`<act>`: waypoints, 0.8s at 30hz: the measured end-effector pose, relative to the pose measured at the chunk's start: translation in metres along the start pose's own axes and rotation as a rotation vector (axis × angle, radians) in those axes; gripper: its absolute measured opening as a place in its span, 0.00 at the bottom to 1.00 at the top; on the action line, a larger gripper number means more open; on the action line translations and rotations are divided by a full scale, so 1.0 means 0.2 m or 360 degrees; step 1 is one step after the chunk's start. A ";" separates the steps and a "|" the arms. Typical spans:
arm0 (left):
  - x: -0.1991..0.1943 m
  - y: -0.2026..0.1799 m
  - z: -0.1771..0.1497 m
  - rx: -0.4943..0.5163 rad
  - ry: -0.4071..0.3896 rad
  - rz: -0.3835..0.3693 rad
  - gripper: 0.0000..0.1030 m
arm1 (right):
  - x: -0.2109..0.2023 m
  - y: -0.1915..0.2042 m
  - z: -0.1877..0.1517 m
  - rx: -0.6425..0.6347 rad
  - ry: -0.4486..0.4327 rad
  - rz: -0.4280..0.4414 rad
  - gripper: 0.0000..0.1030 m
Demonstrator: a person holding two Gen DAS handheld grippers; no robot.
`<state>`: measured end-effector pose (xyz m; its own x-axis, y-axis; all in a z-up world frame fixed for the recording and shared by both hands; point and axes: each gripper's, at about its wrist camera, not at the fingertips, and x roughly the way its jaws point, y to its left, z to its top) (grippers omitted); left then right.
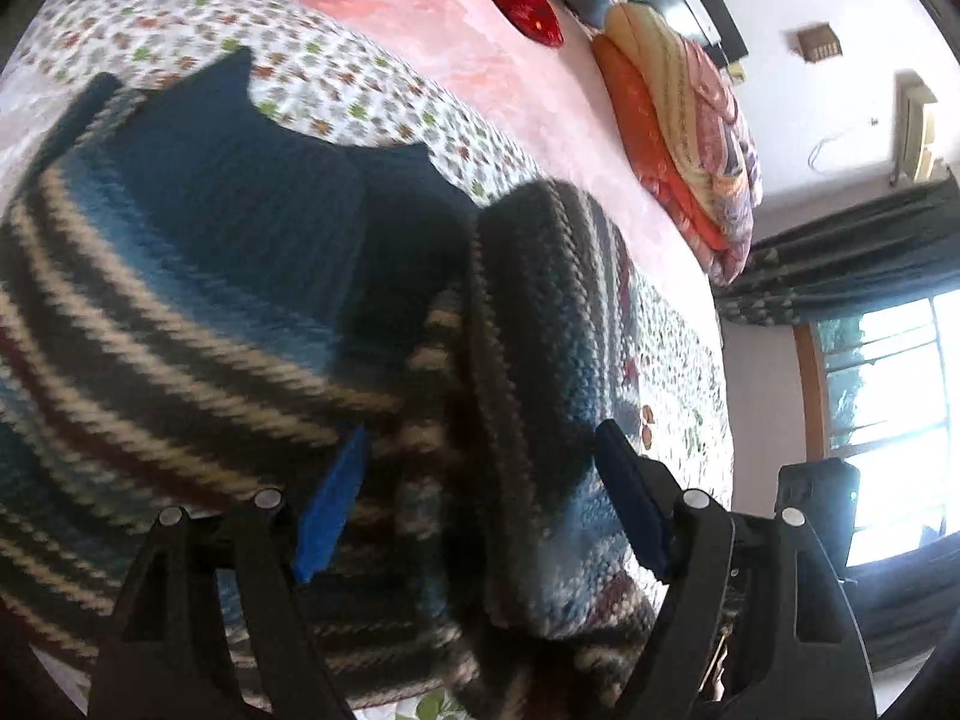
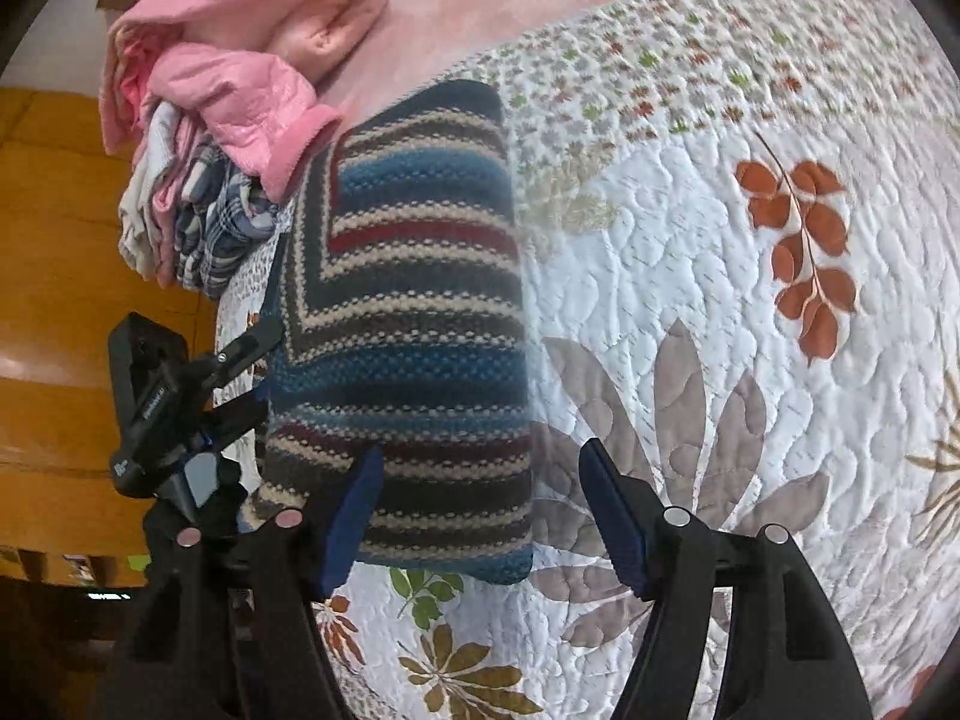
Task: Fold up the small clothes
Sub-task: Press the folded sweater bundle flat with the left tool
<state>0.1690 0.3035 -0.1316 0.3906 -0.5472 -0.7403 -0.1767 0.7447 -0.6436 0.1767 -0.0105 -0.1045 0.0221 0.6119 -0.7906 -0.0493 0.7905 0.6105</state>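
Covering pink bed, floral quilt

The striped sweater is blurred and cut off below.

My left camera looks along my left gripper, very close over the striped sweater. My right camera, ahead of my right gripper, sits farther back, sharing that sweater and quilt.
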 end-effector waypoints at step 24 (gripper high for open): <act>0.07 -0.40 -0.02 0.0243 -0.0115 0.0199 0.24 | -0.03 -0.10 0.02 0.0142 -0.0015 0.0016 0.67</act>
<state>0.1855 0.2348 -0.0923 0.4391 -0.4220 -0.7932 -0.0911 0.8574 -0.5066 0.1818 -0.0299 -0.1110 0.0316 0.6199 -0.7840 0.0393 0.7830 0.6207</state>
